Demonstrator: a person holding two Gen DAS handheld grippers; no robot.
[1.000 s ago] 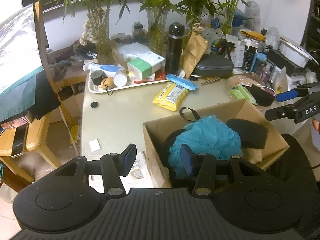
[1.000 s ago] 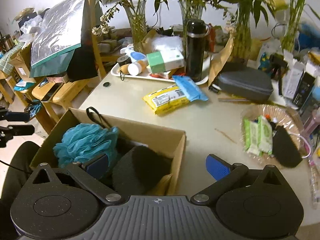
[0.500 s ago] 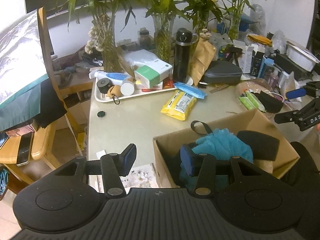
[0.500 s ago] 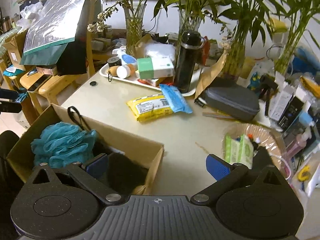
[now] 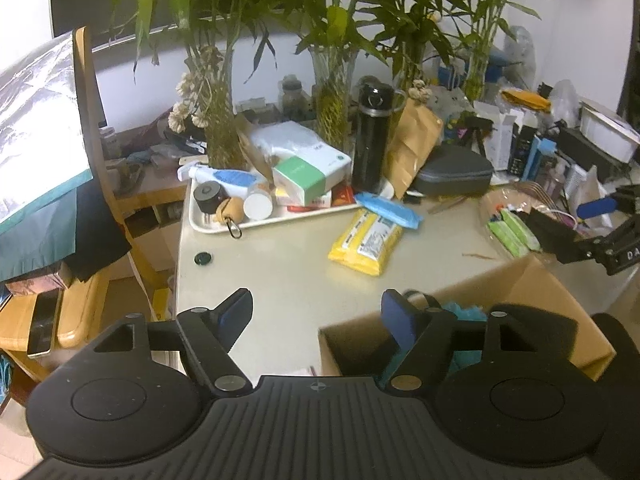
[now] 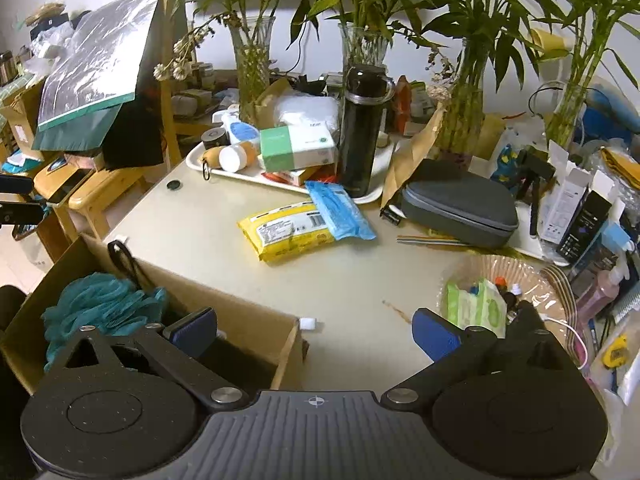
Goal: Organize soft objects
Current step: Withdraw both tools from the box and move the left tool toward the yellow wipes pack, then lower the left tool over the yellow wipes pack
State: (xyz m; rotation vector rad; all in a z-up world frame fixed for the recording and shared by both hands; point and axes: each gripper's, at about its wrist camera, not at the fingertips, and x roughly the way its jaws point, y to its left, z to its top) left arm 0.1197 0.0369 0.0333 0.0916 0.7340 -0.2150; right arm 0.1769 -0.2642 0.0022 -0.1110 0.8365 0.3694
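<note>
A cardboard box (image 5: 532, 292) (image 6: 224, 292) stands at the table's near edge. In it lie a teal bath pouf (image 6: 100, 304) (image 5: 464, 312) and a black sponge (image 5: 536, 324). On the table lie a yellow wipes pack (image 5: 366, 240) (image 6: 288, 228) and a blue pack (image 5: 388, 208) (image 6: 340, 210). Green packs (image 6: 474, 308) sit in a wicker basket (image 6: 516, 272). My left gripper (image 5: 316, 308) hovers over the box's left corner and the bare table; its jaws are opening with nothing between them. My right gripper (image 6: 314, 326) stands open and empty, spanning the box's right corner and the basket.
A white tray (image 5: 224, 226) with bottles and a green-and-white box sits at the back, beside a black flask (image 5: 370, 140) and a grey zip case (image 5: 452, 174). Glass vases with bamboo line the rear. A wooden chair (image 5: 92, 128) stands left of the table.
The left jaws have spread wider. Both grippers have drifted, so the box sits lower in both views, further right for the left wrist and further left for the right wrist. The pouf stays in the box.
</note>
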